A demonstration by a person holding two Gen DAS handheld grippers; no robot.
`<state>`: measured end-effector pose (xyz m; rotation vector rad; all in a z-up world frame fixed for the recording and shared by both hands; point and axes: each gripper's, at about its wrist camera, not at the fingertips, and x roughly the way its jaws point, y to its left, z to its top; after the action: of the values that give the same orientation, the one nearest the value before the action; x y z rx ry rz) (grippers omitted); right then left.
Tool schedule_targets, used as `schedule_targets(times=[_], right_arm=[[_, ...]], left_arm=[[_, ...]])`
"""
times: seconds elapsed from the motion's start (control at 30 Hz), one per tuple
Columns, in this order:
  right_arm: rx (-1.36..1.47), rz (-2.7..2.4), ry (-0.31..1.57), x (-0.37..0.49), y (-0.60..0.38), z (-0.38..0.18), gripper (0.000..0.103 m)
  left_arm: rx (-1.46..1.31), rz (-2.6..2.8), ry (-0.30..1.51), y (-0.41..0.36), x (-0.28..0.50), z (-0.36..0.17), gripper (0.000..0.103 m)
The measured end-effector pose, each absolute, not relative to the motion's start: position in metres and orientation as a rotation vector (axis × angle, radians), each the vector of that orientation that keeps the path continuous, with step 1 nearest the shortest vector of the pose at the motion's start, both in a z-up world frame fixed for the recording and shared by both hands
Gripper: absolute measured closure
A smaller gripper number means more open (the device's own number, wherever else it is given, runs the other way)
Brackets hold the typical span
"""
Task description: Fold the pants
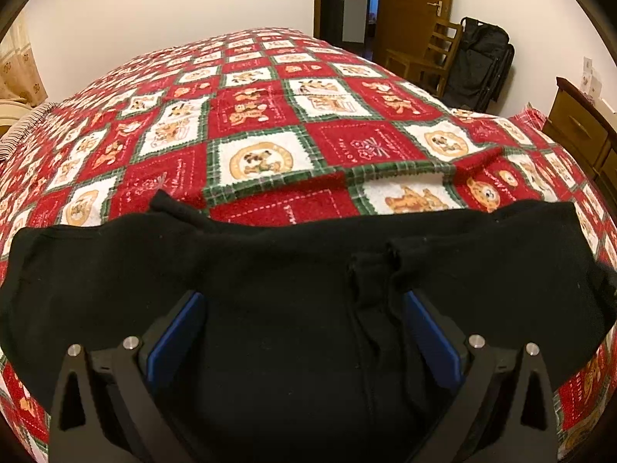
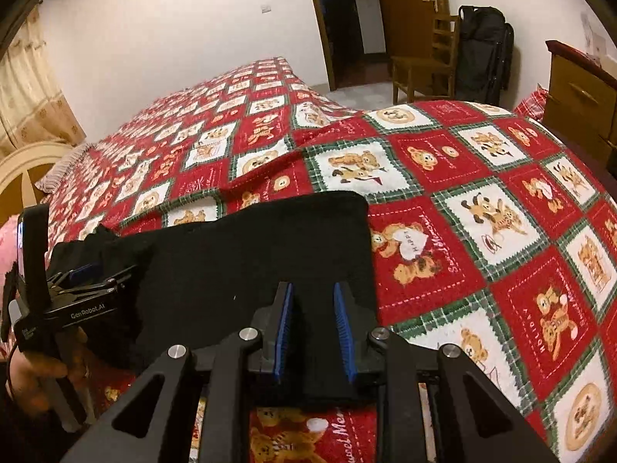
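Mid-fold: both hand-held grippers, left (image 1: pixel 304 308) and right (image 2: pixel 312 308), stood open astride the black pants (image 2: pixel 250 254) on the bed (image 2: pixel 482 193), gripping nothing; closing on an edge seemed next.

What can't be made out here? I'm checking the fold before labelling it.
- Left wrist view: the black pants run under the left tongs and off the bottom edge; their near part is hidden.
- Right wrist view: the pants' left end is hidden behind the left tongs.
- Fabric layers: too dark to count in either view.
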<state>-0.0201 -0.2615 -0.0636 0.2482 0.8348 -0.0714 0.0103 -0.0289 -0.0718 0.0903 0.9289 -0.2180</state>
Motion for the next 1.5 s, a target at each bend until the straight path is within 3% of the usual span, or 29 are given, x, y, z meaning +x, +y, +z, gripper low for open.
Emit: schedule_targets(times=[0.33, 0.57, 0.9, 1.17, 1.4, 1.47, 1.5], right_arm=[[0.222, -0.1, 0.83, -0.035, -0.256, -0.062, 0.079], [0.175, 0.036, 0.712, -0.032, -0.199, -0.039, 0.079], [0.111, 0.314, 0.837, 0.012, -0.092, -0.078, 0.079], [0.097, 0.301, 0.83, 0.01, -0.084, -0.085, 0.077], [0.158, 0.25, 0.652, -0.008, -0.099, -0.048, 0.076], [0.158, 0.235, 0.616, -0.014, -0.101, -0.041, 0.067], [0.159, 0.224, 0.605, -0.016, -0.102, -0.039, 0.055]], left_arm=[[0.091, -0.225, 0.93, -0.029, 0.011, -0.072, 0.0], [0.051, -0.243, 0.954, -0.019, 0.012, -0.065, 0.0], [0.144, -0.038, 0.889, 0.031, 0.017, -0.043, 0.0], [0.1, 0.11, 0.898, 0.083, 0.027, -0.046, 0.0], [0.074, 0.133, 0.889, 0.106, 0.028, -0.043, 0.0], [0.027, 0.122, 0.872, 0.122, 0.025, -0.037, 0.0], [-0.005, 0.12, 0.857, 0.133, 0.022, -0.034, 0.0]])
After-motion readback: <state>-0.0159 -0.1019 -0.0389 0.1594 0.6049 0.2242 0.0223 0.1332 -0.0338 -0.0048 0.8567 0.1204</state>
